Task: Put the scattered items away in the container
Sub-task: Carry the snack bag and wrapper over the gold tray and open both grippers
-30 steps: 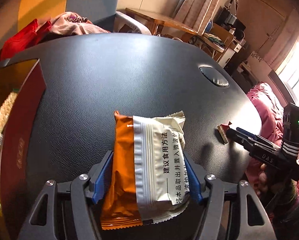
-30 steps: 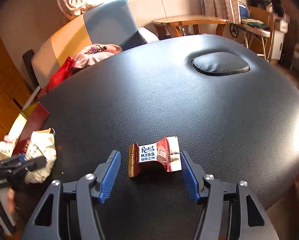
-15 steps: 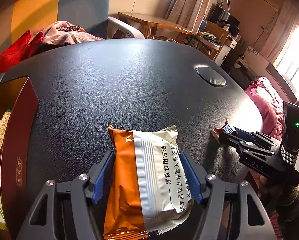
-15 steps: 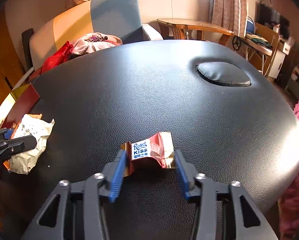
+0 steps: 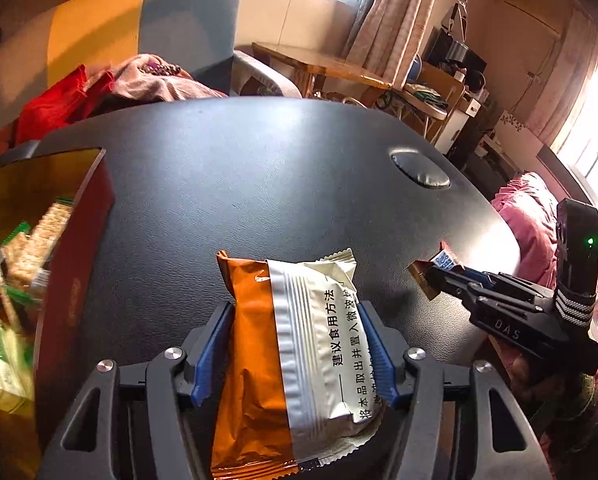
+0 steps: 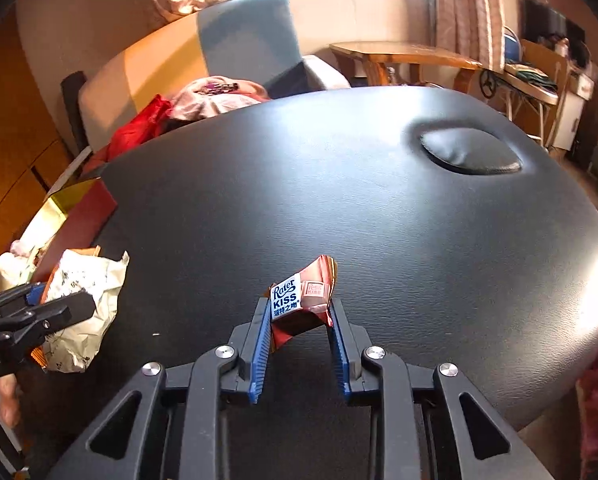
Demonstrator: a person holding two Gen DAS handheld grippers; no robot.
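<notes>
My left gripper (image 5: 295, 316) is shut on an orange and white snack packet (image 5: 295, 356) and holds it above the black table (image 5: 259, 184). The packet also shows in the right wrist view (image 6: 79, 304). My right gripper (image 6: 299, 312) is shut on a small red Rater Kiss chocolate wrapper (image 6: 301, 300), lifted off the table; it also shows in the left wrist view (image 5: 435, 272). The dark red box (image 5: 75, 248) with a gold lining stands at the left, with several snack packs (image 5: 23, 256) inside.
A round padded dimple (image 6: 471, 156) is set in the table at the far right. Clothes (image 5: 139, 84) lie on a sofa behind the table. A pink cloth (image 5: 535, 216) lies past the right edge.
My right gripper closed on the chocolate wrapper and lifted it off the table. My left gripper lifted the snack packet and moved toward the box, which now shows more of its inside.
</notes>
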